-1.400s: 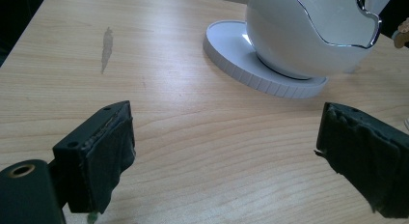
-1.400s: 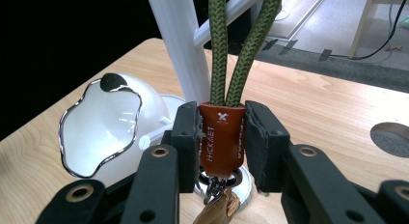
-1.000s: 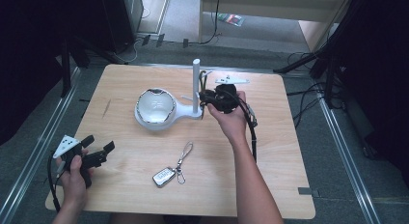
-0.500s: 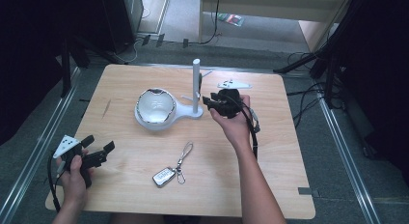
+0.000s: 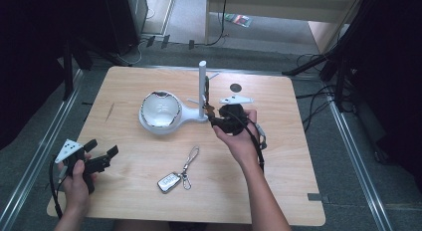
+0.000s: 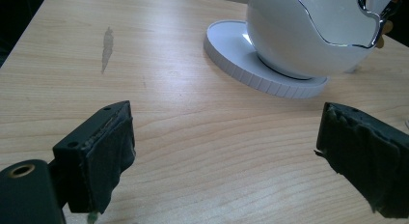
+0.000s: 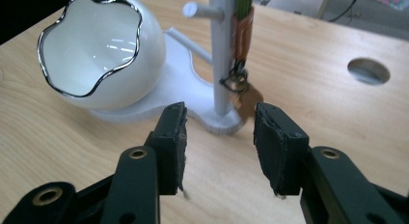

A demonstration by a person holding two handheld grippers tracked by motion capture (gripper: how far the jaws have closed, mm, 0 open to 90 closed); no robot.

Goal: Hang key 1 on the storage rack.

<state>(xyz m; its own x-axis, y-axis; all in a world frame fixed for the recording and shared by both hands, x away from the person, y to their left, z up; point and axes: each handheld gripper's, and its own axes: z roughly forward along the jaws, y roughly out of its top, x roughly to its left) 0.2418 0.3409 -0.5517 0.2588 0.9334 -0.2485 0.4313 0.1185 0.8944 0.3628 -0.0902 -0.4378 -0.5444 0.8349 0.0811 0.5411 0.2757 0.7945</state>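
My left hand-held gripper (image 5: 102, 159) rests low near the table's (image 5: 298, 191) front left corner, its jaws spread wide with only bare wood between them; in the left gripper view the bowl (image 6: 308, 35) on its round white base sits ahead of it, well apart. That bowl (image 5: 159, 110), white with a silvery wavy rim, stands left of the table's middle, joined by a flat white arm to the stand (image 5: 202, 91), an upright white post with short pegs. A key fob (image 5: 170, 181) with a ring and clip lies nearer the front edge, between my two hands and touched by neither. A key (image 7: 237, 81) on an orange strap hangs from the stand, close against the post, its lower end just above the foot. My right hand-held gripper (image 7: 219, 137) sits just right of the stand's foot, released: its jaws have just been opening, nothing lies between them, and the pads stand apart from the key. A round hole (image 5: 235, 87) shows near the table's back edge.
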